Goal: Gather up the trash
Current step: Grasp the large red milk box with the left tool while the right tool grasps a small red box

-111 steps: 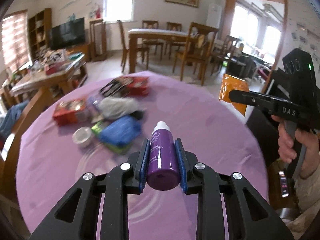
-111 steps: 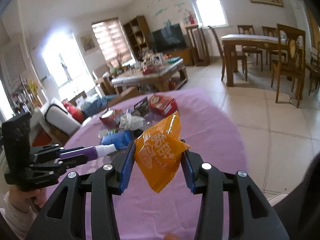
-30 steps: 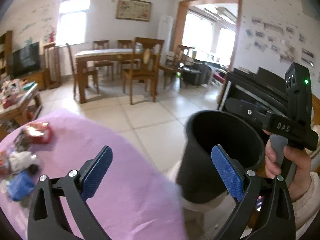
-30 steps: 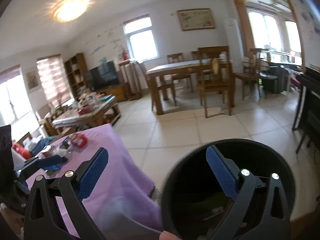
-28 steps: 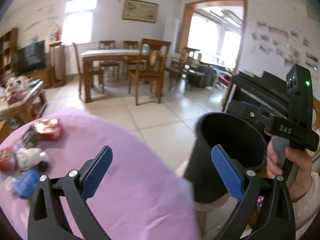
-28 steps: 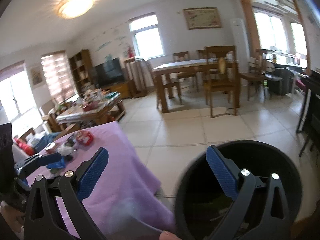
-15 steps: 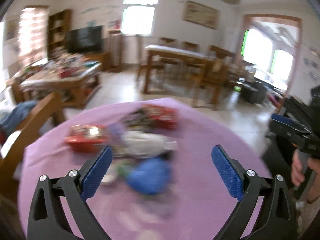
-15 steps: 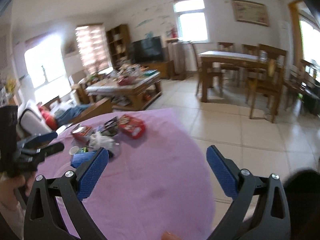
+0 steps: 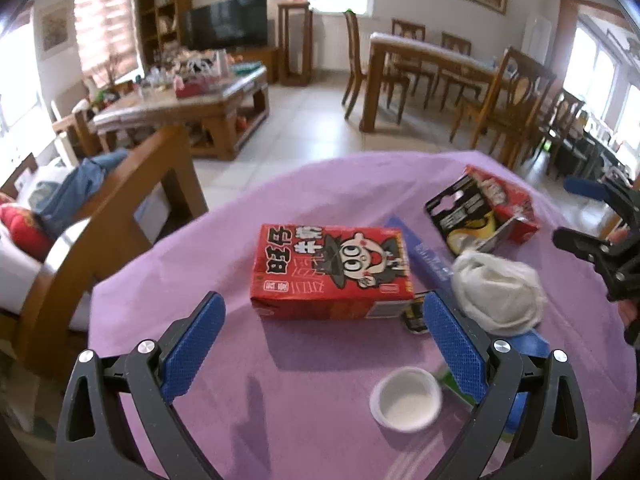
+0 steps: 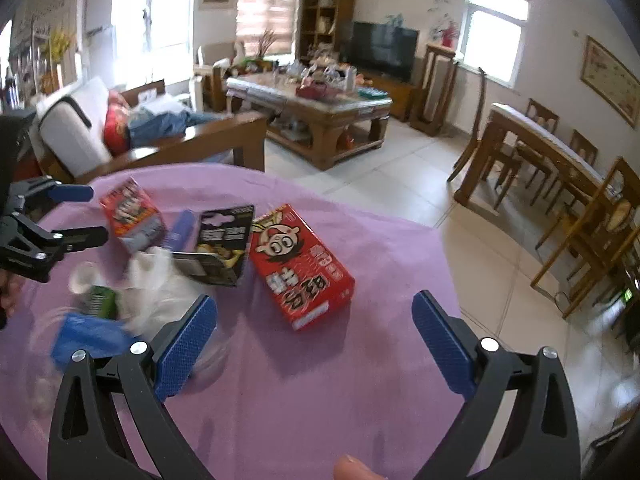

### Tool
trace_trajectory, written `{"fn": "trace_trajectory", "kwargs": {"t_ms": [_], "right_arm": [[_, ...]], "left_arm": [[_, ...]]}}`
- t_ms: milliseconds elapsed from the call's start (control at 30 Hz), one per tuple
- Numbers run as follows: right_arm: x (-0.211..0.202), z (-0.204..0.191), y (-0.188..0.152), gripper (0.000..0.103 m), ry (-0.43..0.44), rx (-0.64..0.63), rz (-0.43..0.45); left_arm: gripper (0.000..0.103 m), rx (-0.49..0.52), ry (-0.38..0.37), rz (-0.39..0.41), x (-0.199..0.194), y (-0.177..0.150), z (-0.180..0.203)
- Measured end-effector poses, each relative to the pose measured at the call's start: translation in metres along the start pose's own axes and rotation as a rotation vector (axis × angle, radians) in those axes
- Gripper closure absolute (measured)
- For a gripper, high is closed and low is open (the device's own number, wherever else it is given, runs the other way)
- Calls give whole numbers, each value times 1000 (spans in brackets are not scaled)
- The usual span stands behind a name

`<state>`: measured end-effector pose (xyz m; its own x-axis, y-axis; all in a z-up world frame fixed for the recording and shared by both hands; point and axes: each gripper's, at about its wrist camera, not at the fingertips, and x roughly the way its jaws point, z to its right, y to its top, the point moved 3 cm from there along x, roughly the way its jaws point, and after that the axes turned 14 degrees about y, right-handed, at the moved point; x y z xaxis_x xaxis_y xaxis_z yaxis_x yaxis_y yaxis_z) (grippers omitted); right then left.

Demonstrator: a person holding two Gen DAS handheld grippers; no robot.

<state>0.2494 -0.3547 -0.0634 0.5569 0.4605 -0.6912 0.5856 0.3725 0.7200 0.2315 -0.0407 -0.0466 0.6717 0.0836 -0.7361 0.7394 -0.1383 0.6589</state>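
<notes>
Both grippers swung back from the black bin to the purple table (image 9: 320,420); bottle & orange packet gone. Left gripper (image 9: 322,342) & right gripper (image 10: 314,338) wide open, holding nothing. Trash mid-table: 2 red cartons (image 9: 332,270) (image 10: 300,266), 1 white cup (image 9: 406,398), 1 white wad (image 9: 498,292), 1 black pack (image 10: 222,242).
</notes>
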Motion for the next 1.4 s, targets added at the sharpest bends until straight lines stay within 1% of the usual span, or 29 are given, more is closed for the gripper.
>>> {"fn": "trace_trajectory", "kwargs": {"t_ms": [33,133,333,433,533,567,633,667,800,933,1033,1133,1267,1400], "right_arm": [[10,5,1,6,0,-4,-22],[23,12,-1,6,17,-12,-50],[38,11,0,6,62,-35,-79],[42,13,0,10,77,-33,-91],[47,12,-1,24,88,-33,-107],[46,13,0,31,91,-35,-102],[45,15,1,39,83,-36,-98],[45,16,1,42,78,-34,-97],[42,19,0,46,100,17,-84],[35,17,-1,47,114,49,-73],[22,12,-2,48,120,73,-49],[1,7,-5,49,144,134,-2],[-31,-3,-12,52,171,194,78],[-70,-12,-26,52,180,244,170]], "left_arm": [[6,5,-3,-7,5,1,1],[6,5,-30,-8,19,7,4],[6,5,-30,-14,33,17,6],[6,14,-27,-14,36,18,7],[6,14,-27,-28,42,15,10],[6,22,-28,-30,44,15,11],[6,35,-41,-35,49,12,14],[7,35,-54,-52,52,11,14],[8,18,-88,-46,55,10,11],[9,-2,-101,-14,50,9,7],[9,-16,-123,-2,43,5,5],[9,-36,-145,30,30,2,-2],[9,-50,-174,77,0,-3,-2],[9,-41,-221,121,-39,-10,14]]}}
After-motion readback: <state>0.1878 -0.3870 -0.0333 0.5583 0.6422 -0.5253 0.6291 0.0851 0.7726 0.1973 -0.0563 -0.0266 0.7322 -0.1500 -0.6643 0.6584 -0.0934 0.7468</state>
